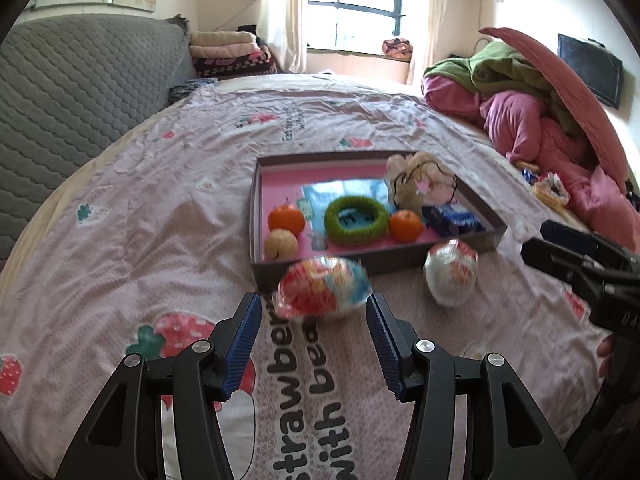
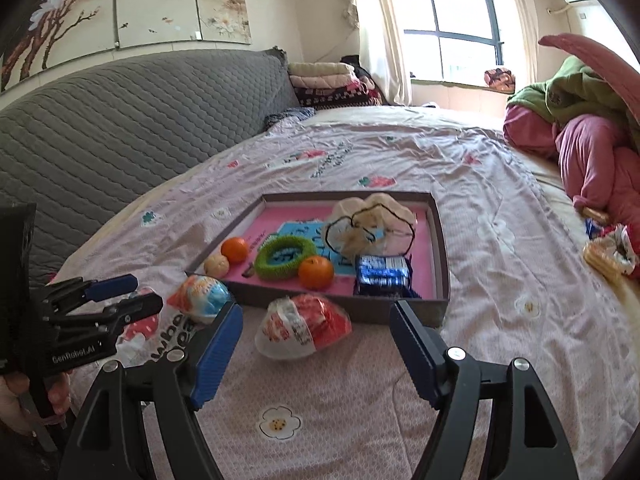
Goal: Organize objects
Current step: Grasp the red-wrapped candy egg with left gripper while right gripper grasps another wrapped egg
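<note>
**Now both tools hover over the wrapped snacks by the tray**

Nearest the left wrist camera, the left tool (image 1: 314, 306) stands released, its blue pads spread either side of a red, white and blue wrapped snack (image 1: 325, 286) lying on the bedspread (image 1: 120, 240); the pads do not press it. Beside it, the right tool (image 2: 316, 320) is also spread wide, with a red-and-white wrapped snack (image 2: 302, 330) lying loose just beyond its fingers, untouched. Both snacks sit just outside the near wall of the shallow tray (image 1: 256, 208). Inside the tray lie two oranges (image 1: 286, 219), a pale peeled fruit (image 1: 281, 243), a green fuzzy ring (image 1: 356, 222), a blue packet (image 1: 452, 218) and a cream drawstring pouch (image 1: 420, 178). Farther off, pink and green bedding (image 1: 520, 96) is heaped at the right, a grey quilted headboard (image 1: 80, 80) stands left, and a window (image 1: 360, 0) fills the far wall.
</note>
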`<action>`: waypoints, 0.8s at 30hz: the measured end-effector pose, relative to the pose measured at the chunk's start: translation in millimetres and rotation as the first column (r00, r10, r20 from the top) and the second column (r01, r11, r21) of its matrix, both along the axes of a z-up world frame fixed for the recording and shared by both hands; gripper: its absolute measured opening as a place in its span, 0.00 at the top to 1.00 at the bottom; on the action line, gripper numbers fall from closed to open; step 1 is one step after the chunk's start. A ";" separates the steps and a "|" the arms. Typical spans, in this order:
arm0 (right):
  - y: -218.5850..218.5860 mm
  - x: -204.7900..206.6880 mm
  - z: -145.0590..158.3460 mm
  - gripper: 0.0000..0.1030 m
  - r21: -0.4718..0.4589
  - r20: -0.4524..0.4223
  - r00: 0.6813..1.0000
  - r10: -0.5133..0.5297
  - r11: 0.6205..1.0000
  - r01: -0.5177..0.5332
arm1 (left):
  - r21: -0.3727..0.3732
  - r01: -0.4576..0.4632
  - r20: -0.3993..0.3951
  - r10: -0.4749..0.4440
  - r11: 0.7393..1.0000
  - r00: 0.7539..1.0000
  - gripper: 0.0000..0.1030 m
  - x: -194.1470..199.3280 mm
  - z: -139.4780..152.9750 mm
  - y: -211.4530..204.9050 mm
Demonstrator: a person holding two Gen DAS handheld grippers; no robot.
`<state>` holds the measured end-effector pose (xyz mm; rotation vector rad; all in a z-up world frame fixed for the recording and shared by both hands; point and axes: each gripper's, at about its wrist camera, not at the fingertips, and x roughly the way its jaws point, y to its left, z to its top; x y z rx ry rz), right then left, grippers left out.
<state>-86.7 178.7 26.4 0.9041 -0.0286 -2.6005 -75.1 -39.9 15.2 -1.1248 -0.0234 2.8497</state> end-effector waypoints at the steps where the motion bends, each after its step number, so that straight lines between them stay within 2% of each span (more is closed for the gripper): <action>1: 0.0 -0.6 -1.9 0.27 0.000 0.005 1.000 -0.003 1.000 0.003 | 0.002 0.002 0.011 -0.002 1.000 1.000 0.45 -1.1 -4.9 -0.3; 9: 1.3 -11.9 -21.2 0.27 -0.009 0.075 0.997 -0.020 1.000 0.021 | 0.047 0.005 0.025 -0.006 0.999 1.000 0.45 -15.1 -25.1 -12.7; 13: 3.1 -18.0 -25.7 0.27 -0.010 0.078 0.996 -0.038 0.999 0.039 | 0.101 0.027 0.023 -0.029 0.995 0.999 0.45 -23.3 -30.8 -17.5; 16: 2.9 -22.5 -30.6 0.27 -0.013 0.096 0.995 -0.041 0.999 0.042 | 0.092 0.040 0.027 -0.042 0.995 0.999 0.45 -30.1 -36.4 -16.5; 19: 0.4 -27.4 -37.1 0.27 -0.002 0.115 0.992 -0.043 0.999 0.043 | 0.124 0.068 0.026 -0.072 0.990 0.997 0.45 -35.3 -39.6 -15.7; 24: -4.0 -33.3 -45.1 0.27 -0.006 0.137 0.990 -0.030 0.999 0.031 | 0.130 0.103 0.025 -0.107 0.986 0.994 0.43 -44.1 -41.6 -8.2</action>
